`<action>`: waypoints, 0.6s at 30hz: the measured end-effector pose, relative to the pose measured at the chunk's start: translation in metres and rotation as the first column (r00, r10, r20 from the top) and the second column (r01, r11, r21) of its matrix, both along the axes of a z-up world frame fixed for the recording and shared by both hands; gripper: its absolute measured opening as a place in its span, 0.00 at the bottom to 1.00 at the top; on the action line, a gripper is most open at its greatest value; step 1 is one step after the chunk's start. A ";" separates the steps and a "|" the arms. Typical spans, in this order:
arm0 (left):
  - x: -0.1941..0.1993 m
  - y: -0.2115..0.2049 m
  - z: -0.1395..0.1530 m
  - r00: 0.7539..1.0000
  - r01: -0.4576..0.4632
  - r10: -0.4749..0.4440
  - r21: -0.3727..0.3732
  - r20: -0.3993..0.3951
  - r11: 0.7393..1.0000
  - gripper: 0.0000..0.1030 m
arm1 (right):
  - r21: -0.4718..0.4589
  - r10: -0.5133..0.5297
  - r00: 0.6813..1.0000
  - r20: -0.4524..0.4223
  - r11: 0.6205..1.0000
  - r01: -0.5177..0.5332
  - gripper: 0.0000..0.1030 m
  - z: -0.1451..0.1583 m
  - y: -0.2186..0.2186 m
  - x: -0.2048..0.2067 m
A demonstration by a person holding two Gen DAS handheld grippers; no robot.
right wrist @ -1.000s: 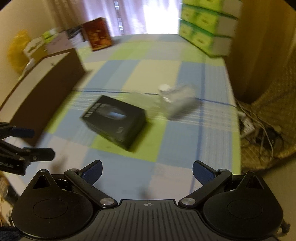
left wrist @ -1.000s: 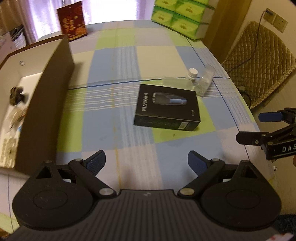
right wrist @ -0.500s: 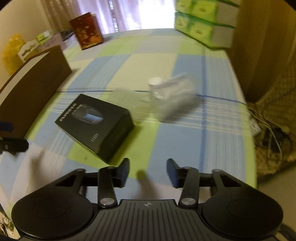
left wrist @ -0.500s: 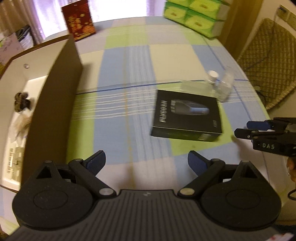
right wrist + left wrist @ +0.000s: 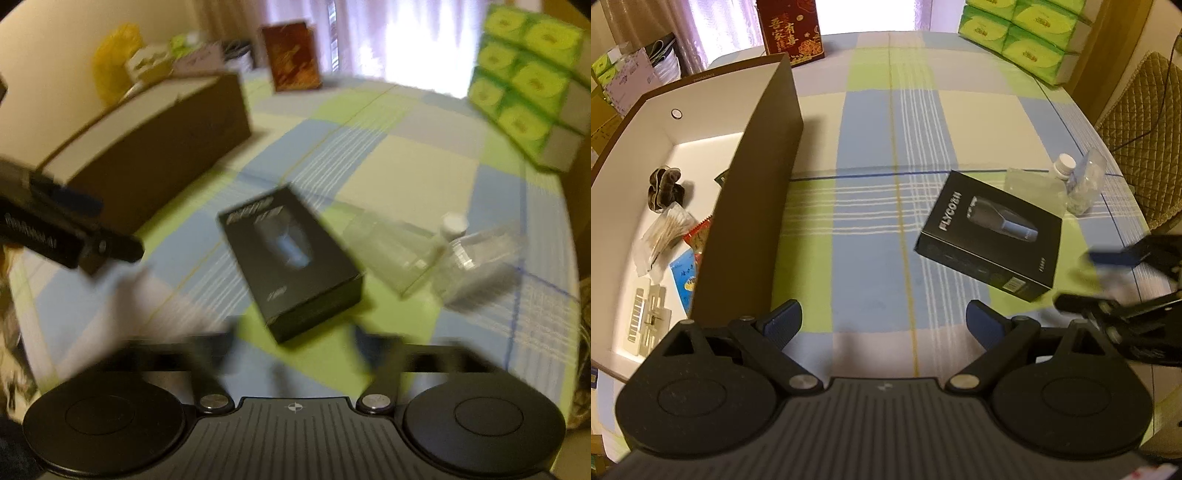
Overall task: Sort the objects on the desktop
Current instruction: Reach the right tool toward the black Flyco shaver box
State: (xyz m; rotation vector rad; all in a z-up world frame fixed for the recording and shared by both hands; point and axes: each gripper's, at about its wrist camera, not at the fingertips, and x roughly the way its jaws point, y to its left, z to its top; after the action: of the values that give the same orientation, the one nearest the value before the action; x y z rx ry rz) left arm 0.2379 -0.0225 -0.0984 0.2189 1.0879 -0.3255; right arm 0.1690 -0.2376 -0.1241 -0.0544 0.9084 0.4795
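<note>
Your right gripper [image 5: 293, 345] fingers smear with motion blur; black box [image 5: 290, 260] lettering unreadable there. Storage box [image 5: 701, 206] cut off at nine o'clock.

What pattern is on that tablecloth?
The tablecloth is a plaid of blue, green and cream blocks; clearest in the left wrist view.

A home: checked tablecloth [image 5: 886, 122], stacked tissue packs [image 5: 1023, 33], quilted chair [image 5: 1145, 122].

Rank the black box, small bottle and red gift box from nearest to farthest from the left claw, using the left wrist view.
1. Black box, ahead right of the left claw.
2. Small bottle, farther right, behind it.
3. Red gift box, far end, left.
</note>
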 end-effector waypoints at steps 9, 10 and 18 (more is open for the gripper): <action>0.022 0.004 0.001 1.000 0.009 -0.009 -0.001 0.015 1.000 0.91 | -0.056 0.185 0.978 0.097 0.982 -0.180 0.96 -0.014 0.011 0.018; 0.024 0.004 0.000 1.000 0.008 -0.008 -0.001 0.013 1.000 0.91 | -0.068 0.205 0.974 0.095 0.978 -0.199 0.96 -0.019 0.012 0.021; 0.036 0.001 -0.006 1.000 0.013 -0.013 0.008 -0.001 1.000 0.91 | -0.092 0.240 0.965 0.104 0.969 -0.231 0.78 -0.034 0.019 0.030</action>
State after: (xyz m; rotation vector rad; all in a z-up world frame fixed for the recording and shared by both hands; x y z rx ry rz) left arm 0.2738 -0.0211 -0.1047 0.2330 1.0894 -0.3329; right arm 0.1986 -0.2185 -0.1584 -0.2623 0.8111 0.6553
